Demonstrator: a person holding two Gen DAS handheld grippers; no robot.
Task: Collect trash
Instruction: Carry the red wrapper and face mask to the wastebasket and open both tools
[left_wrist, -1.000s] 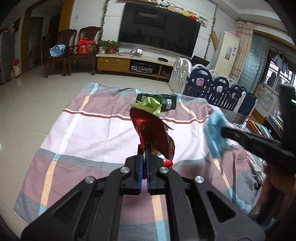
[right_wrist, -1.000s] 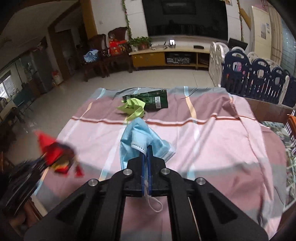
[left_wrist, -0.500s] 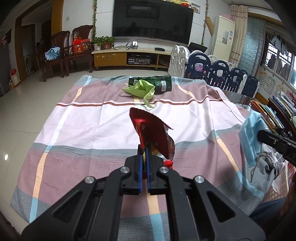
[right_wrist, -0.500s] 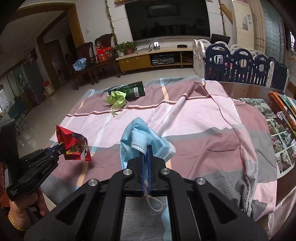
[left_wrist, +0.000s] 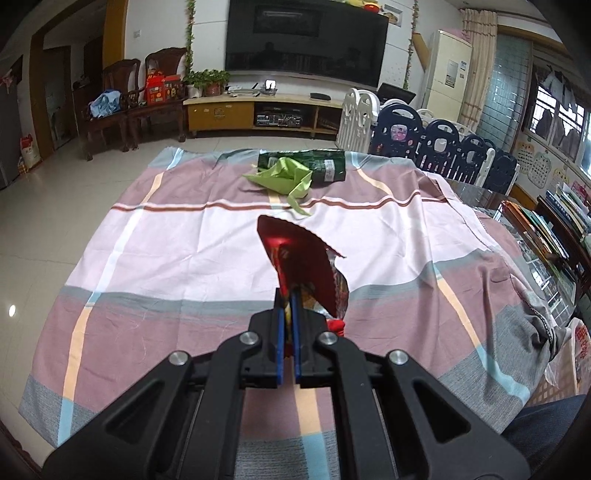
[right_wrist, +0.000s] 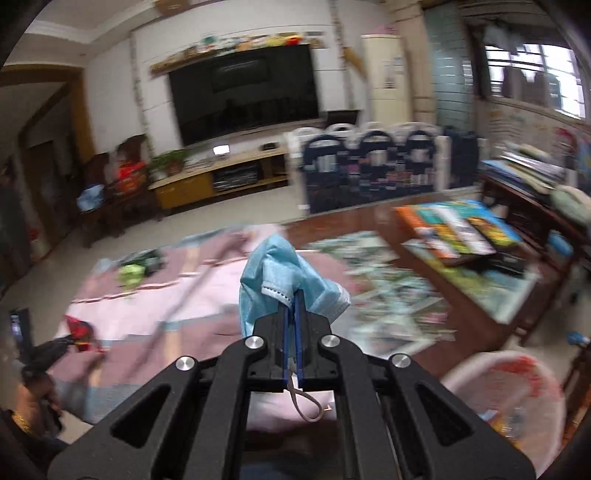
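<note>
Mask: blue face mask (right_wrist: 280, 284) pinched between my right gripper (right_wrist: 293, 306) jaws, which are closed down on the crumpled fabric; its ear loop dangles beneath the fingers.
Wrapper: red snack wrapper (left_wrist: 301, 258) clamped in my left gripper (left_wrist: 290, 306), jaws nearly together, foil standing up above the tips, lifted clear of the cloth.
Change, right side: half a second ago my right wrist view looked down the striped tablecloth (left_wrist: 184, 240); now it has swung right, the view blurred with motion, over the bare table edge and books (right_wrist: 461, 229) toward a pale plastic bag (right_wrist: 517, 376) low at my right.
Change, left side: that gripper has barely shifted; the right one, seen at the frame edge earlier, is gone from the left wrist view.
Reading: the mask looks headed for that bag, which I take to be the trash bag; contents too blurred to confirm.
Remaining trash: green crumpled paper (left_wrist: 284, 177) and dark green packet (left_wrist: 317, 166), touching, at the far end of the cloth, well apart from both grippers.
Progress: two pieces in hand, none yet dropped, two still to fetch.
</note>
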